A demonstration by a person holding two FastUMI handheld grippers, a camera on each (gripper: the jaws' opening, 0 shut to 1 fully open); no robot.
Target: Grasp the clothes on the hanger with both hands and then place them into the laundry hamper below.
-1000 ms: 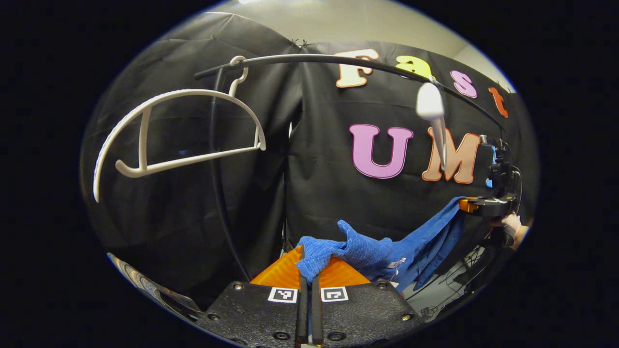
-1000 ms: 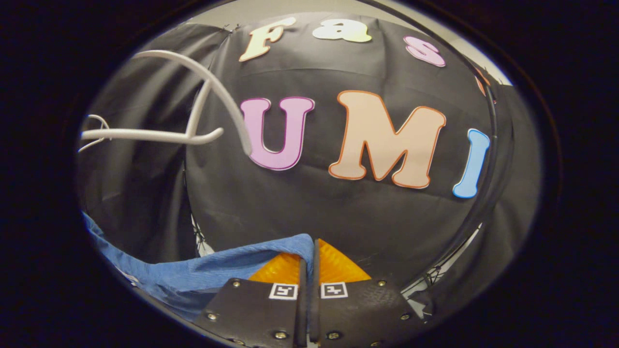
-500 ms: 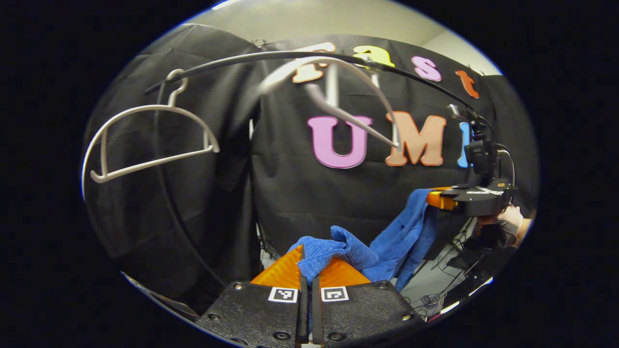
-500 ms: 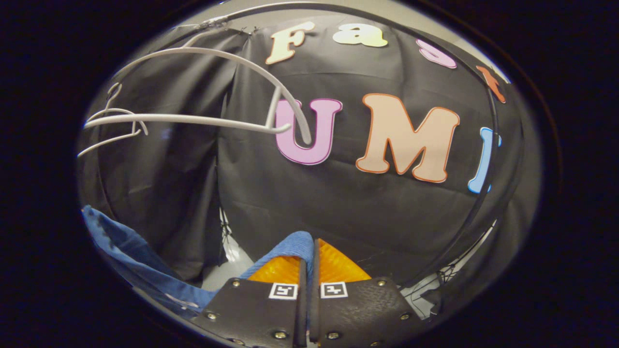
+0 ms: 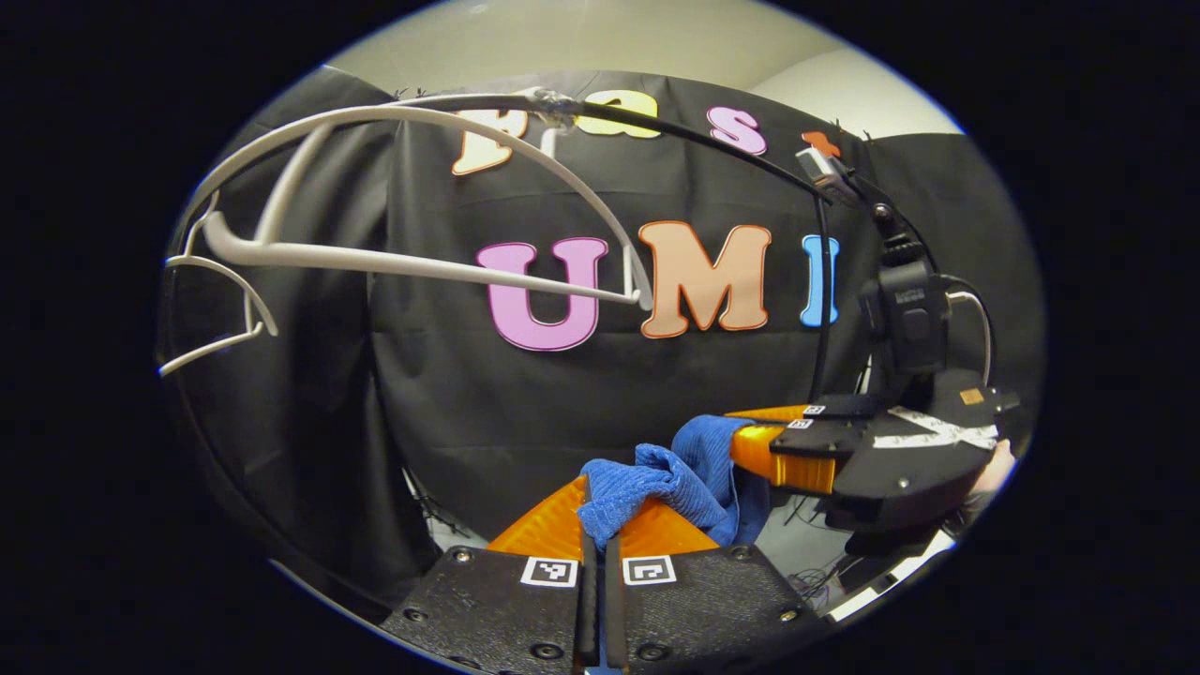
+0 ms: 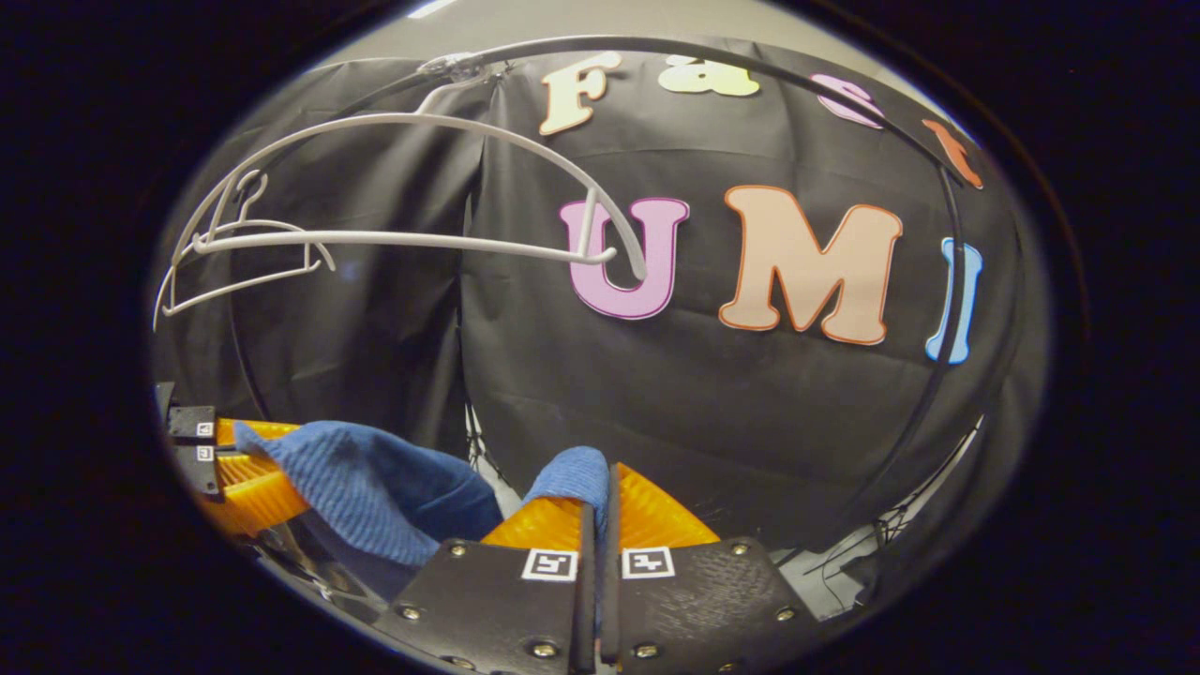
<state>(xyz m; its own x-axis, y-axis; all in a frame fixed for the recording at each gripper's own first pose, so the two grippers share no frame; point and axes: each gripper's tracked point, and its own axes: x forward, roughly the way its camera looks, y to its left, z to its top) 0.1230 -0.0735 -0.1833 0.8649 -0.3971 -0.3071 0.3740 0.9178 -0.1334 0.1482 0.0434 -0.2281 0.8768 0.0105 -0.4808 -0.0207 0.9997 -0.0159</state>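
Observation:
A blue ribbed garment (image 5: 689, 473) hangs bunched between both grippers, off the hanger. My left gripper (image 5: 594, 525) is shut on one end of it. The right gripper (image 5: 750, 448) comes in close from the right in the left gripper view, pinching the other end. In the right gripper view my right gripper (image 6: 594, 497) is shut on a fold of the blue garment (image 6: 375, 487), and the left gripper (image 6: 239, 469) sits at the lower left with the cloth sagging between. A bare white hanger (image 5: 422, 253) hangs from the black rail (image 5: 741, 150) above. The hamper is out of sight.
A second white hanger (image 5: 220, 309) hangs at the far left of the rail. The same hangers (image 6: 403, 225) show in the right gripper view, with the rail's black upright (image 6: 947, 309) curving down on the right. Cables lie on the pale floor (image 5: 806, 553) below.
The two grippers have come close together, so the stretched blue garment now sags in a bunch between them. The emptied hanger has swung back and hangs level.

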